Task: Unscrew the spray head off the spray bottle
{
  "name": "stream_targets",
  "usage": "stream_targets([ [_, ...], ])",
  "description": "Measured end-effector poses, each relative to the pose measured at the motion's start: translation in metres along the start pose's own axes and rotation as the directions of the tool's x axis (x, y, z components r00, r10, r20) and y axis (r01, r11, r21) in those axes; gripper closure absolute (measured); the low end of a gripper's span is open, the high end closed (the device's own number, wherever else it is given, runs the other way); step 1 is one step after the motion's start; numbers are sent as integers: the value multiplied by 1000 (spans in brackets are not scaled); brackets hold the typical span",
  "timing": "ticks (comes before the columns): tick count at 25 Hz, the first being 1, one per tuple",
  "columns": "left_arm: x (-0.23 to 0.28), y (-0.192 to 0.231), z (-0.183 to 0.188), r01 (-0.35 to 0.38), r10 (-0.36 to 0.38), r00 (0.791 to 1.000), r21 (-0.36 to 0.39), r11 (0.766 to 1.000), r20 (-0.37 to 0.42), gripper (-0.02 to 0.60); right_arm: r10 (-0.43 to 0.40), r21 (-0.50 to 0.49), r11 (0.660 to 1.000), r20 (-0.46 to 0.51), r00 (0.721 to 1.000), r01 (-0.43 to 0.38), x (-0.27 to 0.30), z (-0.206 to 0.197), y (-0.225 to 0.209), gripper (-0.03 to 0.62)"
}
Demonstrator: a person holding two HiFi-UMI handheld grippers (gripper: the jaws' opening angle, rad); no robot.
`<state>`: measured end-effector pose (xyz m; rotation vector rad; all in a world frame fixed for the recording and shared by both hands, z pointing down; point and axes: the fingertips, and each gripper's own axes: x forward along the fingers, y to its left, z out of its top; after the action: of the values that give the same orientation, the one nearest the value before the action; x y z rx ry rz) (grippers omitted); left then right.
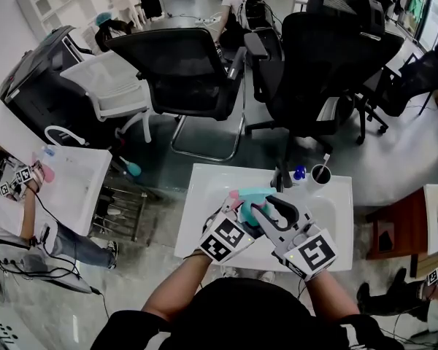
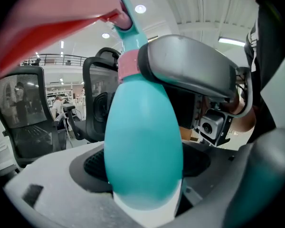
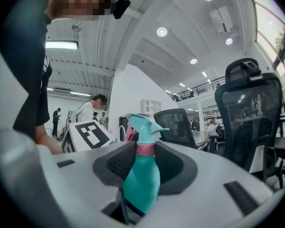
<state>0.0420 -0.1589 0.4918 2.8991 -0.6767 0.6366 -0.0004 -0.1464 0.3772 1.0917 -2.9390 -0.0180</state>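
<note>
A teal spray bottle point(image 1: 254, 195) with a pink collar and pink trigger is held above the white table point(image 1: 201, 204), between both grippers. In the left gripper view its teal body point(image 2: 143, 141) fills the space between my left gripper's point(image 2: 145, 179) jaws, which are shut on it. My right gripper point(image 3: 145, 159) is shut on the pink collar point(image 3: 145, 148) just under the teal spray head point(image 3: 141, 126). One of its grey fingers point(image 2: 190, 68) shows against that collar point(image 2: 128, 66) in the left gripper view. In the head view the left gripper point(image 1: 235, 208) and right gripper point(image 1: 269, 208) meet at the bottle.
A cup with a pen point(image 1: 322, 173) and a small blue-capped item point(image 1: 299, 172) stand at the table's far edge. Black office chairs point(image 1: 186, 71) crowd the floor beyond. At the left, another person works at a white table point(image 1: 73, 184). A wooden stool point(image 1: 394, 232) stands at the right.
</note>
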Motion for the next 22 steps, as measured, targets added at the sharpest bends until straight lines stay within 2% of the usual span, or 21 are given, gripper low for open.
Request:
stream_targets([
  [4,-4,-7,10,46,-47,998,16,999,35,175,51,58,997,53,997,-54,-7,9,-4,459],
  [7,-7,-12,17,80,-83,995,41,996,56,175,96,62,993,91,991,-102,-11,17,-2,459],
  [11,-13,-19,27,125,-130,988,64,990,81,175,170,83,980,151,974,-184,-17,26,2,459],
  [13,-16,-28,30,169,-177,980,82,982,93,175,214,89,969,173,961,-232,-21,29,4,459],
  [18,-19,-46,34,266,-281,955,140,954,93,176,370,67,919,196,908,-389,-31,33,13,459],
  [22,-25,-58,37,334,-351,933,176,926,80,176,486,55,860,219,846,-507,-41,38,24,459],
])
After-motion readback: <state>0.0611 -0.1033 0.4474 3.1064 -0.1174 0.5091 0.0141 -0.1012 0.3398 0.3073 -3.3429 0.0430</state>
